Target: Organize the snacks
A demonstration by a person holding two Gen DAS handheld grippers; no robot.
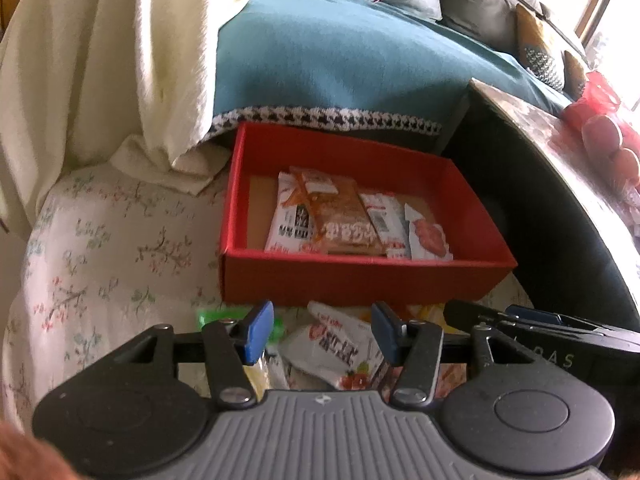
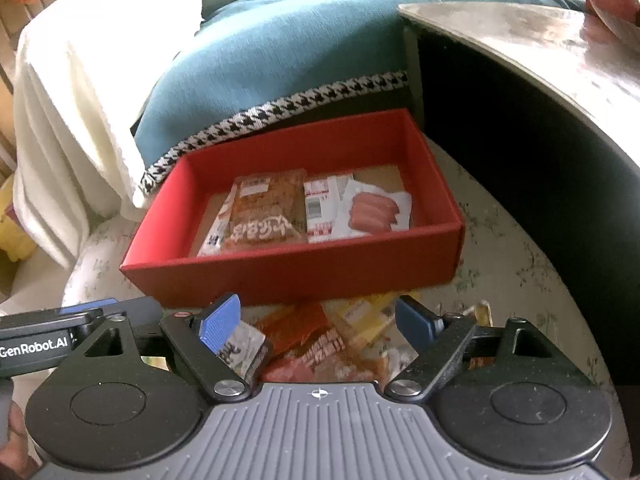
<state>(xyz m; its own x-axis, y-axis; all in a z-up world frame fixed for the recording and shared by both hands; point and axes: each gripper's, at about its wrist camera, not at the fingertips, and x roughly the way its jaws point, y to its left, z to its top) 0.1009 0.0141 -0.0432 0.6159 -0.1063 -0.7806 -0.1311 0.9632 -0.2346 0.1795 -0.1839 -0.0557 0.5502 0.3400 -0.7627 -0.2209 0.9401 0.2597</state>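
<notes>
Behind loose snack packets (image 2: 304, 344), red box (image 2: 296, 276) holds wrapped snacks (image 2: 264, 216); both claws (image 1: 320, 332) (image 2: 316, 328) gape, gripping nothing.

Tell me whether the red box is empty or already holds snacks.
Partly filled. The red box holds several packets, including a brown packet and a sausage packet; bare floor shows.

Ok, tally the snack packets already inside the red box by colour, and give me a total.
In the red box:
Brown packet: 1
White packet with orange print: 1
White packet with red stripes: 1
White packet with a sausage picture: 1
Total: 4
</notes>
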